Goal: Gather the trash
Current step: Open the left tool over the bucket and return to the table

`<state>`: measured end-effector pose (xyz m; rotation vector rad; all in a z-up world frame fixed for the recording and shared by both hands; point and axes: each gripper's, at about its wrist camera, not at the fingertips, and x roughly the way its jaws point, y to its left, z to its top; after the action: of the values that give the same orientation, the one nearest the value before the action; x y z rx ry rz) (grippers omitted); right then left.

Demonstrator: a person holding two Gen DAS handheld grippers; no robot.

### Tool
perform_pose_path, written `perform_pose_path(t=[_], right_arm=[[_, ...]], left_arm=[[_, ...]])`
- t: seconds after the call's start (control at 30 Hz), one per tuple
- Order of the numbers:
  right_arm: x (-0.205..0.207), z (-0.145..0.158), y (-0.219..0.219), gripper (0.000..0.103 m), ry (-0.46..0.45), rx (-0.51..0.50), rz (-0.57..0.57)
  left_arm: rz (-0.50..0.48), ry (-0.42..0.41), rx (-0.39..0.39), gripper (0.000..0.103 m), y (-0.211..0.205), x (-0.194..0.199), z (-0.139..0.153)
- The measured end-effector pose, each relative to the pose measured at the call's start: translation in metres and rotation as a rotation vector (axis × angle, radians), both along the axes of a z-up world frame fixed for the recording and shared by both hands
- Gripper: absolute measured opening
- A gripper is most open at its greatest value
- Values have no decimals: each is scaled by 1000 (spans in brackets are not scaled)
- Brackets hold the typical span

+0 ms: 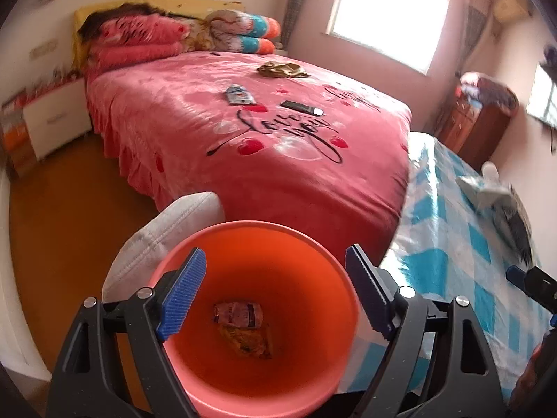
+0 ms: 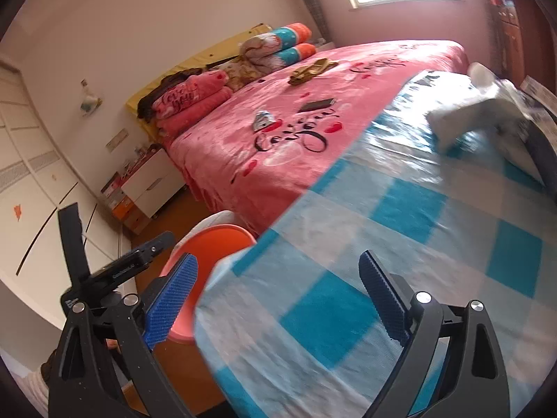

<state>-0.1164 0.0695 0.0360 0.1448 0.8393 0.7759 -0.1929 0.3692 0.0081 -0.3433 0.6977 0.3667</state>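
Left tongs (image 1: 275,278) gape empty over the orange bin (image 1: 257,313); right tongs (image 2: 278,292) spread empty above the checkered table (image 2: 400,244).

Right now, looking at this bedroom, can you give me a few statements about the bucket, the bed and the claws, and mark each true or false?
1. The orange bucket already holds wrappers. True.
2. The left claw is clamped on a wrapper. False: it is open and empty above the bucket.
3. A gold wrapper lies on the pink bed. True.
4. The right claw is shut. False: it is open, over the blue checked cloth.
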Motion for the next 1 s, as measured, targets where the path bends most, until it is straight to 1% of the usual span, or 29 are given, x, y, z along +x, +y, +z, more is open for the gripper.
perform_pose_path(t=[0.23, 0.4, 0.53, 0.67, 0.87, 1.0], right_arm=[[0, -3, -27, 95, -7, 38, -41], [-1, 3, -48, 96, -19, 66, -80], [2, 3, -65, 96, -11, 90, -109], [3, 4, -79, 96, 2, 112, -130], [1, 10, -97, 96, -46, 113, -148], [2, 11, -107, 96, -51, 133, -157]], left_arm=[[-102, 57, 85, 83, -44, 18, 15], [-166, 61, 91, 83, -68, 24, 20], [-200, 68, 130, 83, -85, 26, 26], [-240, 54, 130, 83, -101, 28, 31], [-286, 63, 133, 83, -123, 35, 32], [-315, 69, 131, 83, -138, 40, 32]])
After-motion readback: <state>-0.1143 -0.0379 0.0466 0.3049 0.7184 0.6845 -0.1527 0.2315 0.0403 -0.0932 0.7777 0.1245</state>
